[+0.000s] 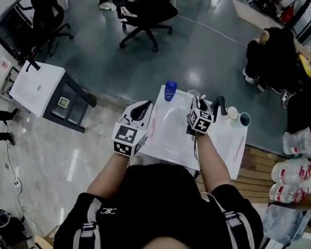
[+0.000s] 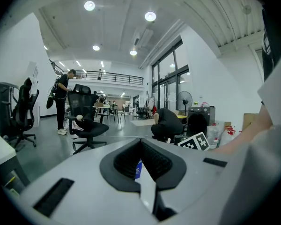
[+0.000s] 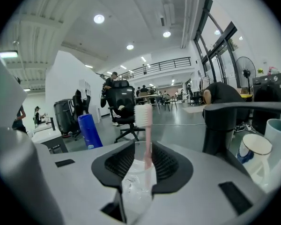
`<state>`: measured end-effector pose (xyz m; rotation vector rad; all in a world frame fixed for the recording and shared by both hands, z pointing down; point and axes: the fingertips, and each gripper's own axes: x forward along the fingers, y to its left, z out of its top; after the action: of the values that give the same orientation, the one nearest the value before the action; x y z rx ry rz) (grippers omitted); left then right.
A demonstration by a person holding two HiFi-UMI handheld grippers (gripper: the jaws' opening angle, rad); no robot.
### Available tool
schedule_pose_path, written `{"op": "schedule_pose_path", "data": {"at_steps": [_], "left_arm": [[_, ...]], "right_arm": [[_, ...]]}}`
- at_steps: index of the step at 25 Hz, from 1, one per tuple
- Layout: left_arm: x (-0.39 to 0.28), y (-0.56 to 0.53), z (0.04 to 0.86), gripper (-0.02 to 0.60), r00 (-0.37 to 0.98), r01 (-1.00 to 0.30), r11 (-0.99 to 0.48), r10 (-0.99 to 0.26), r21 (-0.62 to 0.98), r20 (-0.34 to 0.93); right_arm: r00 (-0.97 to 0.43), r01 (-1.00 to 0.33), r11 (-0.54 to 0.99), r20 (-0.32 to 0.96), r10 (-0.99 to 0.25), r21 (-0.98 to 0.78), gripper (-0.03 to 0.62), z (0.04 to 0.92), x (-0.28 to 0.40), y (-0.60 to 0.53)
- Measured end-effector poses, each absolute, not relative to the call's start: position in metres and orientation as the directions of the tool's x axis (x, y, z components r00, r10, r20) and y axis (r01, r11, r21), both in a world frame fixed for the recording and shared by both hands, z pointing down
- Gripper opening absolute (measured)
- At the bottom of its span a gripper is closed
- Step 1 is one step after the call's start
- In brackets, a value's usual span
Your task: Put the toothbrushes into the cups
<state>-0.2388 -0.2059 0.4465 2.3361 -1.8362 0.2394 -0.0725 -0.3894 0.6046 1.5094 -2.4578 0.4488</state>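
Bearing cups (image 1: 232, 113): white basin counter (image 1: 171, 134); grey floor (image 1: 207, 51), office chair (image 1: 145, 12).

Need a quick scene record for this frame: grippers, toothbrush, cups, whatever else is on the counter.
surface: white sink counter
right gripper: jaws opening, one on either side of the clear cup and toothbrush
toothbrush: pink, bristles up, standing in the clear cup
left gripper: at the counter's left edge, jaws together at the tips, nothing held
other cups: white cup and teal cup, right of the black faucet, no brush sticking out
blue bottle: upright at the counter's far edge
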Motion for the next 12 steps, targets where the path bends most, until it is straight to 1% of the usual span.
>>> {"op": "schedule_pose_path", "data": {"at_steps": [3,5,8,12], "left_arm": [[-0.237,-0.202,0.445,0.012,0.235,-0.972,-0.235,-0.946,0.026,0.223],[-0.235,-0.2,0.442,0.012,0.237,-0.971,-0.237,-0.946,0.025,0.221],[-0.232,-0.198,0.441,0.012,0.243,-0.97,-0.243,-0.946,0.026,0.216],[-0.226,-0.196,0.44,0.012,0.258,-0.966,-0.257,-0.943,0.033,0.21]], "right_arm": [[-0.463,-0.886,0.439,0.327,-0.824,-0.149,0.195,0.598,-0.074,-0.385],[-0.447,-0.894,0.431,0.309,-0.839,-0.124,0.233,0.589,-0.071,-0.383],[-0.422,-0.906,0.409,0.277,-0.863,-0.105,0.258,0.572,-0.066,-0.384],[-0.42,-0.907,0.406,0.214,-0.882,-0.109,0.258,0.541,-0.061,-0.378]]}}
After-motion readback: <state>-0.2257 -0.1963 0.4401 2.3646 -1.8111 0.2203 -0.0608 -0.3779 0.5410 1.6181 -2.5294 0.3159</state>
